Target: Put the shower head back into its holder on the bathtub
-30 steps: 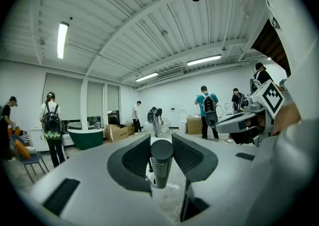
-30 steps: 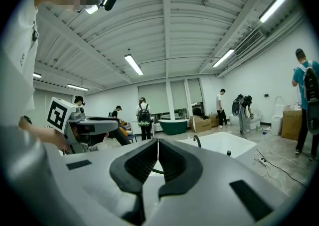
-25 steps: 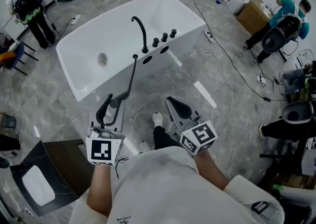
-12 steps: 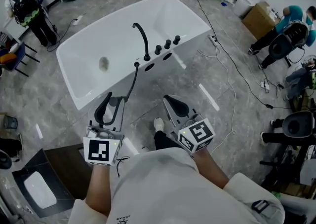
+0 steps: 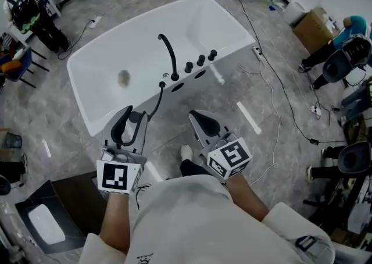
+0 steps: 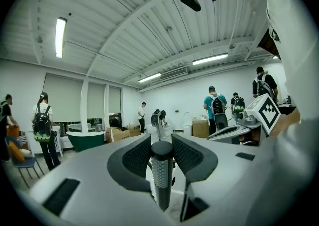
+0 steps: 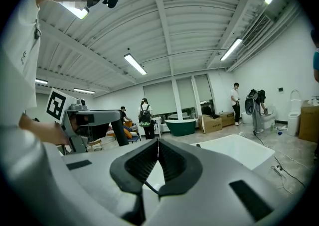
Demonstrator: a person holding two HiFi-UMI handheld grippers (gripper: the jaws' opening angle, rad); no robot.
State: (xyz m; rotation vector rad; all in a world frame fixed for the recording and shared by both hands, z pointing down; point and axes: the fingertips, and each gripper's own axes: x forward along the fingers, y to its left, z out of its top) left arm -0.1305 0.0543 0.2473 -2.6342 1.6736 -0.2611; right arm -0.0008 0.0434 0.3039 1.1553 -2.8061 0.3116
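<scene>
While both grippers are held out low over the grey floor point(image 5: 168, 129), the shower head point(image 6: 162, 170) is pinched between the left gripper's point(image 5: 129, 118) pads, and the right gripper's point(image 5: 196, 116) jaws are pressed together on nothing. Beyond, the black hose point(image 5: 156, 101) is led to the white bathtub's point(image 5: 145, 36) rim, beside the curved faucet point(image 5: 169, 53).

A big open workshop hall, not a home bathroom: a freestanding white bathtub point(image 5: 110, 47) stands alone on a grey stone-look floor point(image 5: 232, 91) crossed by loose cables point(image 5: 278, 85), with cardboard boxes point(image 5: 314, 27), a green tub point(image 7: 180, 125), people wearing backpacks point(image 6: 217, 106) and strip lights point(image 7: 135, 64) under a ribbed ceiling point(image 6: 124, 26)
</scene>
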